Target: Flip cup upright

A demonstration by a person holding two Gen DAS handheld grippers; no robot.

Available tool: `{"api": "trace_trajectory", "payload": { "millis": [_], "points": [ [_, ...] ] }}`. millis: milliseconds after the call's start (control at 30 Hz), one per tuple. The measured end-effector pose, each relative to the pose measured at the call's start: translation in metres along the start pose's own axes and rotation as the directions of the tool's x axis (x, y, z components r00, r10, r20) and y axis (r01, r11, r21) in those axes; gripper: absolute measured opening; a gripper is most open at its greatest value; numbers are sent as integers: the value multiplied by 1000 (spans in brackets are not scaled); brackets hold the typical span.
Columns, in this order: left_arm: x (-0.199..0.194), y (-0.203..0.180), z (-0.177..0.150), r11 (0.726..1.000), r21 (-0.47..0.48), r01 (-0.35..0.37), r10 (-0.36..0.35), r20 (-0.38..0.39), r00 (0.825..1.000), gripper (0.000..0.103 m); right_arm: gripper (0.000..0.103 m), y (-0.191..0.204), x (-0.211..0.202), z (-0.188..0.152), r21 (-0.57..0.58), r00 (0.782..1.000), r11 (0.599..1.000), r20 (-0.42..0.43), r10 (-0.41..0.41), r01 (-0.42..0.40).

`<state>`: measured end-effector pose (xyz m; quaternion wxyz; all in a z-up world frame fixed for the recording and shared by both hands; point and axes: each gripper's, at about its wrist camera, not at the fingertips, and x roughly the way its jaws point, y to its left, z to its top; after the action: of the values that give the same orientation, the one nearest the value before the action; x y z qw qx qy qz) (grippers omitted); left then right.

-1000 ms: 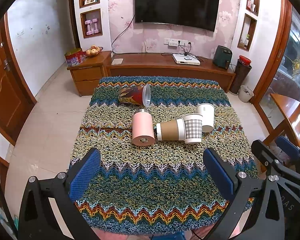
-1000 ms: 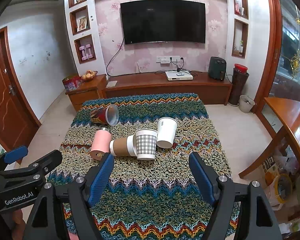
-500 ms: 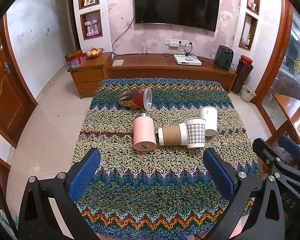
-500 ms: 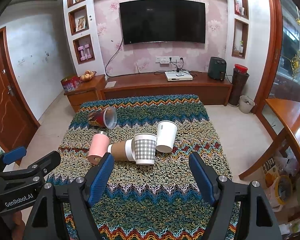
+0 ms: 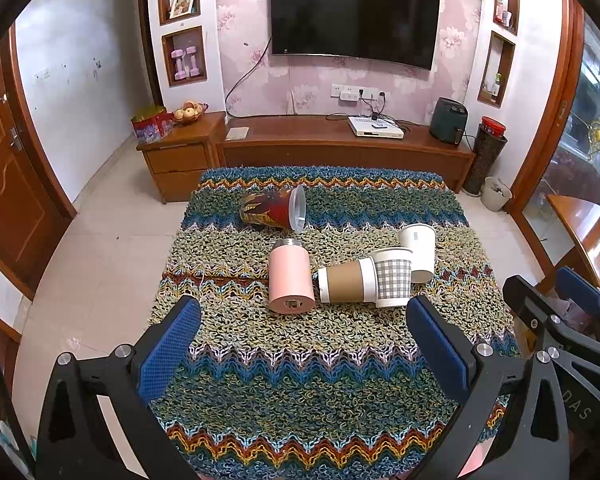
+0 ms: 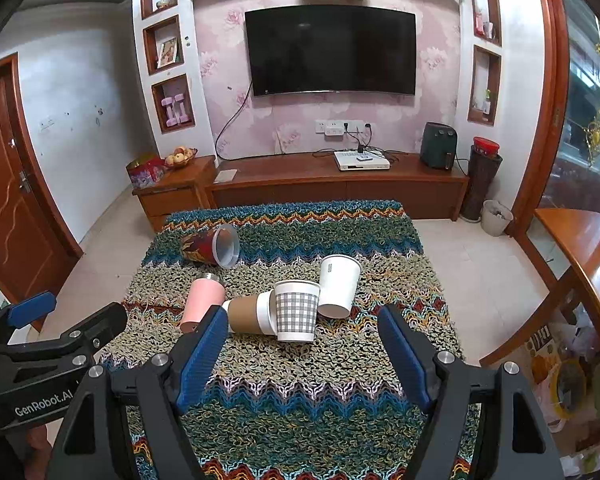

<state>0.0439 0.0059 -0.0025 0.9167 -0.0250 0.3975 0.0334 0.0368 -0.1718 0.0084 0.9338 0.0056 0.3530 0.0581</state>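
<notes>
Several cups lie or stand on a table under a knitted zigzag cloth (image 5: 308, 380). A pink tumbler (image 5: 291, 281) lies on its side, base toward me. A brown-sleeved paper cup (image 5: 346, 280) lies on its side next to it. A checked cup (image 5: 394, 276) and a white cup (image 5: 418, 250) stand upside down. A red patterned cup (image 5: 274, 210) lies on its side farther back. My left gripper (image 5: 300, 344) is open and empty, short of the cups. My right gripper (image 6: 304, 352) is open and empty, just in front of the checked cup (image 6: 296, 314).
A wooden TV cabinet (image 5: 340, 148) stands beyond the table's far edge, with a TV on the wall above. A wooden side table (image 6: 580, 248) is at the right. Tiled floor surrounds the table. The other gripper (image 6: 40, 344) shows at the left of the right wrist view.
Both grippers have drawn back and risen a little, so the cups sit lower and nearer the fingertips in both views. The cups have not moved. Both stay open.
</notes>
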Motion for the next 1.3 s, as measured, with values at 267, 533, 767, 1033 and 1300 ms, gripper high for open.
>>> {"api": "trace_trajectory", "payload": {
  "millis": [267, 533, 767, 1033, 1300],
  "points": [
    [4, -3, 3, 1000, 11, -7, 7, 3, 1000, 102, 78, 0, 5, 2, 1, 1000, 1000, 0, -1, 1],
    [14, -6, 7, 999, 42, -28, 27, 8, 1000, 102, 78, -2, 13, 4, 10, 1000, 1000, -8, 6, -6],
    [28, -9, 12, 994, 82, -75, 73, 29, 997, 102, 78, -10, 30, 6, 18, 1000, 1000, -27, 11, -11],
    [63, -13, 17, 990, 120, -77, 79, -9, 997, 102, 78, -24, 76, 9, 51, 993, 998, -110, 31, -25],
    [103, -21, 17, 985, 164, -43, 56, -72, 996, 102, 78, -31, 128, 9, 88, 976, 994, -201, 84, -68]
  ]
}}
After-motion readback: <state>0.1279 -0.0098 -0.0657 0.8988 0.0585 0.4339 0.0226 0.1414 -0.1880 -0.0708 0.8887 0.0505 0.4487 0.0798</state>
